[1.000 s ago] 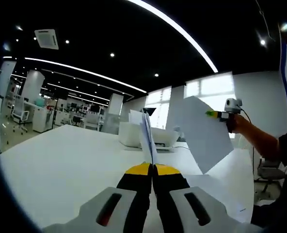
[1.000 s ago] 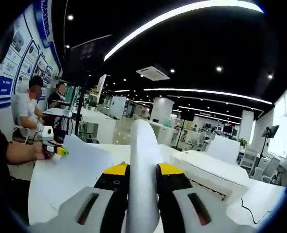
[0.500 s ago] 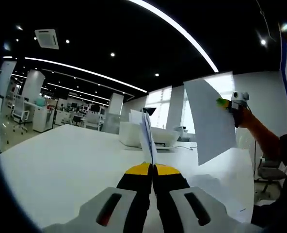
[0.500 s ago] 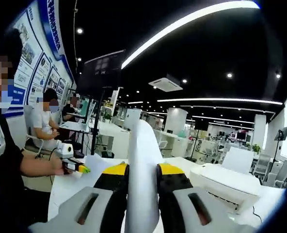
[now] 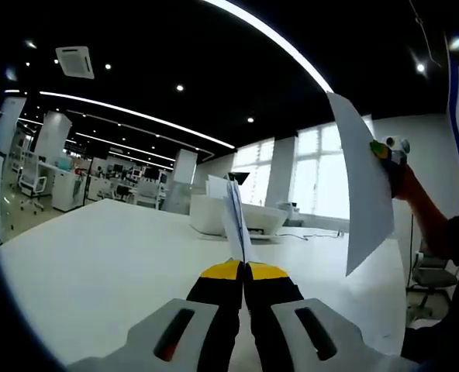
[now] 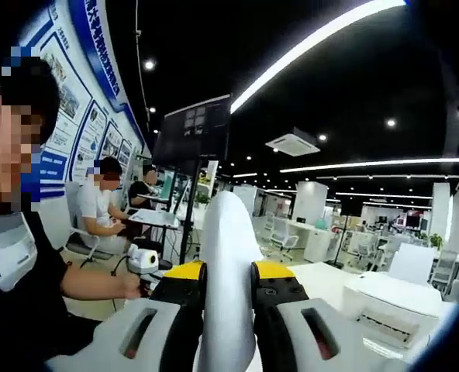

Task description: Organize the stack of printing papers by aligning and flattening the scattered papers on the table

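Up close in the left gripper view, we see our left gripper (image 5: 243, 271) rising from the bottom edge, its yellow-tipped jaws pressed together on a thin sheet of paper (image 5: 234, 219) that stands edge-on and upright between them. Beyond it stretches the white table (image 5: 98, 256), with a white printer (image 5: 241, 218) resting near its far side. At the right of this view, our right gripper (image 5: 382, 149) comes in, raised well above the table and pinching a second white sheet (image 5: 361, 194) near its upper edge; that sheet hangs down, its lower corner near the tabletop. A forearm (image 5: 427, 221) runs from that gripper toward the lower right.

Turning to the right gripper view, we look along the right gripper (image 6: 228, 273), whose yellow-tipped jaws are clamped on the white sheet (image 6: 228, 271), which curves up between them as a pale rounded strip. At the left our left gripper (image 6: 146, 263) shows, held in a hand (image 6: 129, 287), with a bare arm leading back to a person in a dark top. The printer (image 6: 396, 302) sits on the table at the lower right. Behind, two seated people (image 6: 101, 209) work at a desk beside a dark screen on a stand (image 6: 192, 136), and blue posters (image 6: 82, 101) line the wall.
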A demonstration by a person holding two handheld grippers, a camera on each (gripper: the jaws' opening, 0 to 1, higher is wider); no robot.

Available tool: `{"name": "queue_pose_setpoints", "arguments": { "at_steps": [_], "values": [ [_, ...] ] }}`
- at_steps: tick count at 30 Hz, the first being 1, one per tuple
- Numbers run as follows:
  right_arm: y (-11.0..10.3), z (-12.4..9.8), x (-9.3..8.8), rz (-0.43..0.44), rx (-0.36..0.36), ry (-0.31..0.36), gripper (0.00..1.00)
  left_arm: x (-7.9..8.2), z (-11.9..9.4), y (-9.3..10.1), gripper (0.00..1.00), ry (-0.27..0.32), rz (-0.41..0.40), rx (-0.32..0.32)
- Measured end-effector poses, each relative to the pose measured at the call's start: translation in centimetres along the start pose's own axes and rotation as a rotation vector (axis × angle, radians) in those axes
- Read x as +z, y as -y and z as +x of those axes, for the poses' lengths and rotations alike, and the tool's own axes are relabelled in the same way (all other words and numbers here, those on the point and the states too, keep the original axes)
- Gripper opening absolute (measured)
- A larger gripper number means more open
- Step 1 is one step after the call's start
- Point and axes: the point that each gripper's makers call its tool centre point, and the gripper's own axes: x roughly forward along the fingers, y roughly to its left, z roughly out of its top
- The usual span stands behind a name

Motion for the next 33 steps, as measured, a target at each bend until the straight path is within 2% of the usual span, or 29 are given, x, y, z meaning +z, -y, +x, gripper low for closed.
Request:
{"name": "queue_pose_setpoints", "arguments": {
  "at_steps": [13, 16, 17, 21, 22, 24, 26, 29, 33],
  "values": [
    [-3.8, 2.2, -1.7, 0.044, 0.089, -0.043, 0.20, 0.0, 0.0, 0.1, 0.07, 0.001, -0.002, -0.005],
    [-5.2, 2.9, -1.4, 0.095, 0.153, -0.021, 0.20, 0.0, 0.0, 0.0, 0.07, 0.000, -0.002, -0.005],
    [-5.6, 3.2, -1.5, 0.135, 0.176, -0.015, 0.20, 0.0, 0.0, 0.0, 0.07, 0.000, -0.001, -0.005],
    [-5.6, 4.4, -1.8, 0.217, 0.209, 0.016, 0.20, 0.0, 0.0, 0.0, 0.07, -0.001, -0.001, -0.005],
    [-5.4, 5.0, -2.3, 0.228, 0.216, 0.014, 0.20, 0.0, 0.0, 0.0, 0.07, -0.002, -0.001, -0.004],
    [-4.7, 6.5, -4.6, 0.294, 0.219, -0.020, 0.21, 0.0, 0.1, 0.0, 0.07, -0.002, -0.001, -0.004],
    [-3.8, 8.0, -6.9, 0.315, 0.218, -0.053, 0.22, 0.0, 0.0, 0.0, 0.07, -0.001, -0.002, -0.004],
    [-2.7, 9.8, -10.9, 0.258, 0.202, -0.137, 0.22, 0.0, 0.0, 0.0, 0.07, -0.003, -0.001, -0.005],
    [-1.8, 11.3, -13.2, 0.202, 0.180, -0.156, 0.23, 0.0, 0.0, 0.1, 0.07, -0.005, 0.000, -0.006]
  ]
}}
